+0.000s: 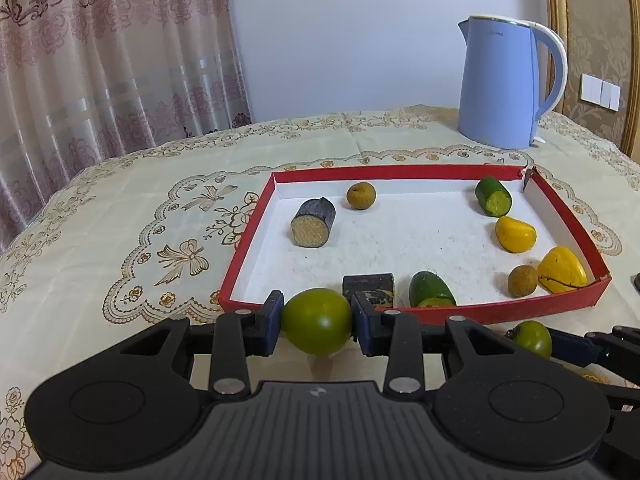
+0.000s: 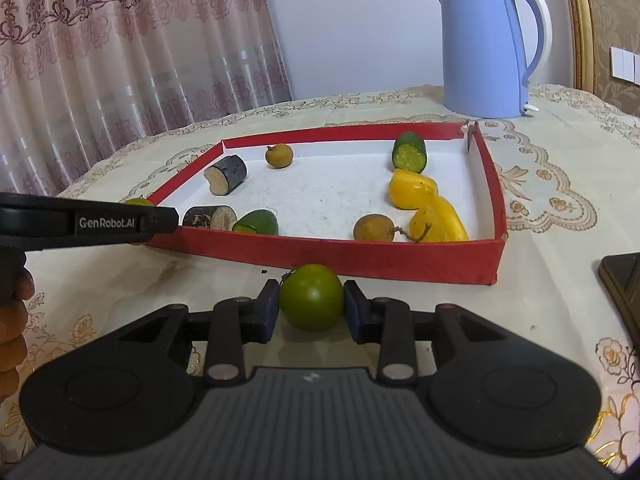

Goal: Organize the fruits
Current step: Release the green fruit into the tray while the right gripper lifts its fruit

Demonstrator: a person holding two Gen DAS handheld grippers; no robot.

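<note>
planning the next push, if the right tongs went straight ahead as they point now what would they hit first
Probably the near wall of the red tray, just beyond the green fruit sitting between the right tongs. Their height over the table is unclear; if raised enough, they might clear the wall.

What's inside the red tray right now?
The red tray holds two dark cane pieces, two cucumber chunks, two longans and two yellow wedges. Its near wall hides part of the floor.
</note>
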